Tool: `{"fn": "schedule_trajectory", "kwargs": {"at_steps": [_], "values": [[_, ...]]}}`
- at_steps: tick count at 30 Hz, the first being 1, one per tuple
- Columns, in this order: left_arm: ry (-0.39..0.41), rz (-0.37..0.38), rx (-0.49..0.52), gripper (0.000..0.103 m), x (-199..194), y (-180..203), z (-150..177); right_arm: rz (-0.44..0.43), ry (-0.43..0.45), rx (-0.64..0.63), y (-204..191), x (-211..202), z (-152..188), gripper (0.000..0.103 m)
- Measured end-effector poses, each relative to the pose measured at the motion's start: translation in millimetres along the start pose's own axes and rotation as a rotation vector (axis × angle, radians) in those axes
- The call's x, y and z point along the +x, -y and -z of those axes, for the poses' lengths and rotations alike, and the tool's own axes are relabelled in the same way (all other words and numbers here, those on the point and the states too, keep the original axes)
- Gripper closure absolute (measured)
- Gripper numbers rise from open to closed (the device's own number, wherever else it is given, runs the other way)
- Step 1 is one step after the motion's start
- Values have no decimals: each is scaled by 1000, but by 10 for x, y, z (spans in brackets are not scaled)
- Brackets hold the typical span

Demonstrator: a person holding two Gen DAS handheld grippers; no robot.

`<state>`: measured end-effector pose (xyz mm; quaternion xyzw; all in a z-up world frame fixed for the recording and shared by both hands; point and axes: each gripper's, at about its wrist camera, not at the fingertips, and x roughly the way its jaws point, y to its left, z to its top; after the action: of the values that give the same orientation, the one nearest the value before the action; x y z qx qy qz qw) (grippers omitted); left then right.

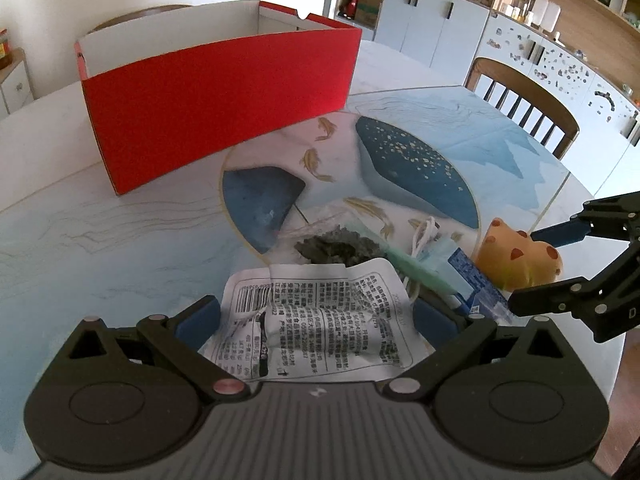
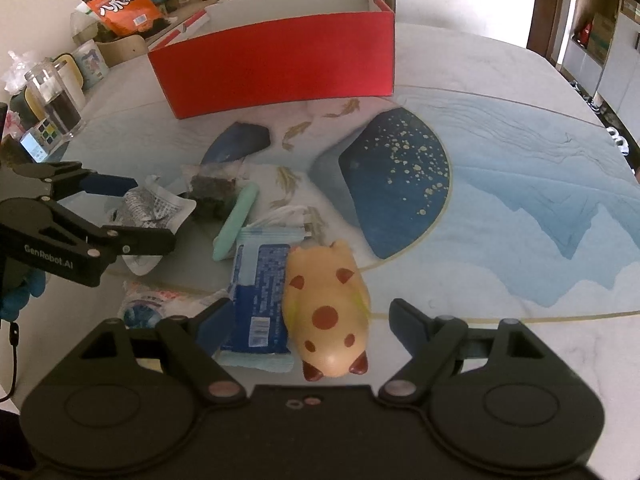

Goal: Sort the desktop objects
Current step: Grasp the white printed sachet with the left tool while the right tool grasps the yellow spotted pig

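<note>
Sorting, mid-task. The pile lies on the surface (image 2: 520, 120) in front of the red box (image 2: 276, 64). Left hand-held gripper (image 1: 316, 316) straddles the white packet (image 1: 316, 316), jaws open, pads apparently not pressing. Right hand-held gripper (image 2: 310, 318) stands open around the spotted toy (image 2: 326, 312) and blue packet (image 2: 260, 300). Risk: closing may catch both, or the crinkled packet may slip.

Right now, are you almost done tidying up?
Not yet. The red box shows nothing inside from here. The left gripper is open around a white packet; the right gripper is open around the toy pig. The rest waits.
</note>
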<state>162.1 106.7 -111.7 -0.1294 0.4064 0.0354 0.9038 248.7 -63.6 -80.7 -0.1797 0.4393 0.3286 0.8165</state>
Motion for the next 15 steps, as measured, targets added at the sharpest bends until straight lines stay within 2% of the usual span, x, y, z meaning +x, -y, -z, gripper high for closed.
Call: {"fn": "schedule_trajectory", "kwargs": {"at_steps": [9,15], "values": [[7,-13,-45,0,32,-5,43,4,-22,27,52,70,9,31],[18,-21,-56,0,9,-7,49,5,-29,28,56,92,9,47]]}}
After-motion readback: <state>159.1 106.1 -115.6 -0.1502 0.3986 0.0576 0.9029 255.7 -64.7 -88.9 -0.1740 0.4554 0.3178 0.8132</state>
